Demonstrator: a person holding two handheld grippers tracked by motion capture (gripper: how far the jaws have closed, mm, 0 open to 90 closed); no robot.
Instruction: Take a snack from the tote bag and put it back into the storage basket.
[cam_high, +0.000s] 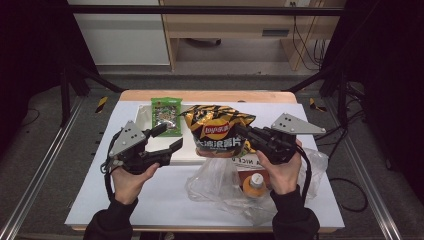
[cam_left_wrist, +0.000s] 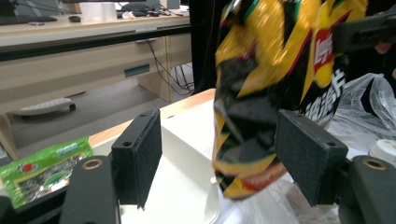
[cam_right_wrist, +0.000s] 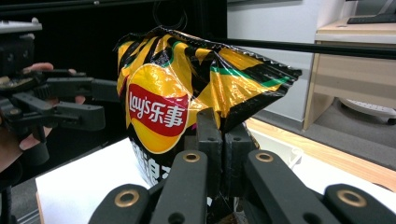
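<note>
The right gripper (cam_high: 245, 134) is clamped on a crinkled, glossy yellow-and-black Lay's chip bag (cam_high: 217, 131), held above the white tray (cam_high: 186, 159). Left of the bag, the left gripper (cam_high: 169, 139) gapes released. A green snack packet (cam_high: 167, 115) lies behind; crumpled clear plastic bag (cam_high: 216, 184) and an orange-capped bottle (cam_high: 255, 183) sit nearer.

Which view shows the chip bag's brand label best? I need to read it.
The right gripper view: the chip bag faces the camera, red logo sharp. The high view shows the chip bag whole but small. The left gripper view catches its crumpled side, blurred.

Chip bag (cam_high: 218, 131) — glossy crinkled foil; tongs (cam_high: 248, 134) — matt black plastic.
</note>
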